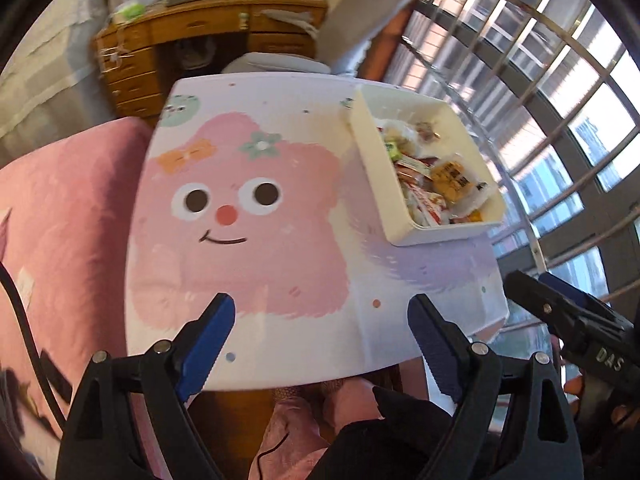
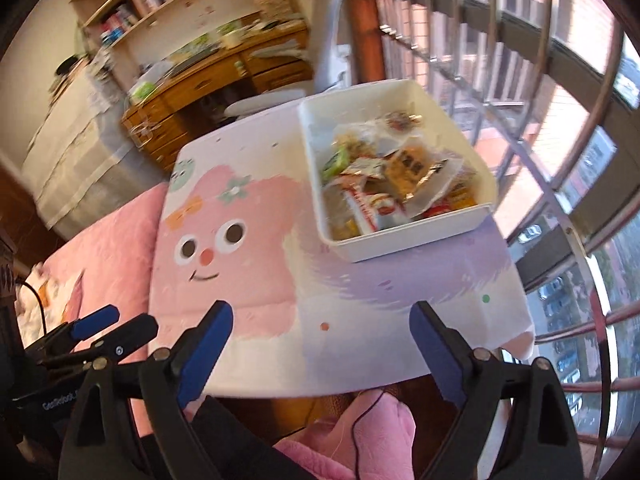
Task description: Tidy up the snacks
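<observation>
Now, the relation that matters for you is this: the white bin (image 2: 404, 168) sits at the far right corner of the surface (image 1: 280, 208), ahead and to the right of both grippers, so your right gripper (image 2: 322, 340) is the nearer one and your left gripper (image 1: 324, 334) would have to cross the bare middle of the surface to get to it. Both grippers hang over the near edge, pointing steeply down; each has its fingers spread wide apart with nothing between them. The bin is a rectangle whose long axis runs from near to far, angled a little, with a short wall facing you and its right side close to the surface's right edge by the window bars. Inside it you have a loose heap of wrapped snacks (image 2: 400, 184): an orange-brown packet lying on top, red-and-white wrappers beneath, a small green piece toward the left wall, and a few clear-wrapped pieces at the far end. The heap lies below the rim. No snack shows on the cartoon-printed cover outside the bin, so the gathering looks largely done; whether anything remains out of view, you cannot tell.
</observation>
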`<state>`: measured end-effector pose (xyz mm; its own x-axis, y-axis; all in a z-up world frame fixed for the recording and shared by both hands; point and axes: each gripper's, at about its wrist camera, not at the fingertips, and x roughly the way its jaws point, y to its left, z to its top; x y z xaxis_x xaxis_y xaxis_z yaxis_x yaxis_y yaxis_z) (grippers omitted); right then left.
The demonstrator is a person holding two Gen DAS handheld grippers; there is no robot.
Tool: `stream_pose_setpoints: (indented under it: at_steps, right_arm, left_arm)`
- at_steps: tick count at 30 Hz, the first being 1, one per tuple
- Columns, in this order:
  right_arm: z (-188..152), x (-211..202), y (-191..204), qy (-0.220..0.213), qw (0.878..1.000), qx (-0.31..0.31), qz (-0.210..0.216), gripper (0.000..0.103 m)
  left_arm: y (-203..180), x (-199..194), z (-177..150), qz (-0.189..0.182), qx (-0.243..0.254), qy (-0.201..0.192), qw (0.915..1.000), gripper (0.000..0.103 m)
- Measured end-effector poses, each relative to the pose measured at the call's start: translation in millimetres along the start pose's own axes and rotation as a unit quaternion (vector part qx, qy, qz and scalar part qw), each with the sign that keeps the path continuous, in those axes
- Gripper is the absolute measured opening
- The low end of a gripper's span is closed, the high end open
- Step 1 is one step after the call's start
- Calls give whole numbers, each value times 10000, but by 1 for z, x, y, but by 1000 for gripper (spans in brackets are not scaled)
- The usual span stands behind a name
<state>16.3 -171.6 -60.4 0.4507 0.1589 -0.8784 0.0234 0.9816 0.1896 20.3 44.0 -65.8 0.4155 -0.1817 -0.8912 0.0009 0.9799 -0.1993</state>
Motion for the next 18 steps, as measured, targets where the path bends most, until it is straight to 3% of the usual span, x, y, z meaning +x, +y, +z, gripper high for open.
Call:
stream_pose_setpoints:
  at_steps: [6, 13, 18]
  right_arm:
    - [-1, -24, -4, 152, 9988, -357, 309, 91]
    - [-6, -64, -19, 3, 9979, -427, 496, 92]
    - [-12, -86, -21, -314, 9968, -663, 330, 93]
  left_arm:
    - [-21, -32, -7, 462, -265, -340, 9980, 87]
    - [-65, -72, -14, 977, -26, -946, 9907, 92]
    - [-90, -85, -20, 1230, 179, -1075, 9864, 98]
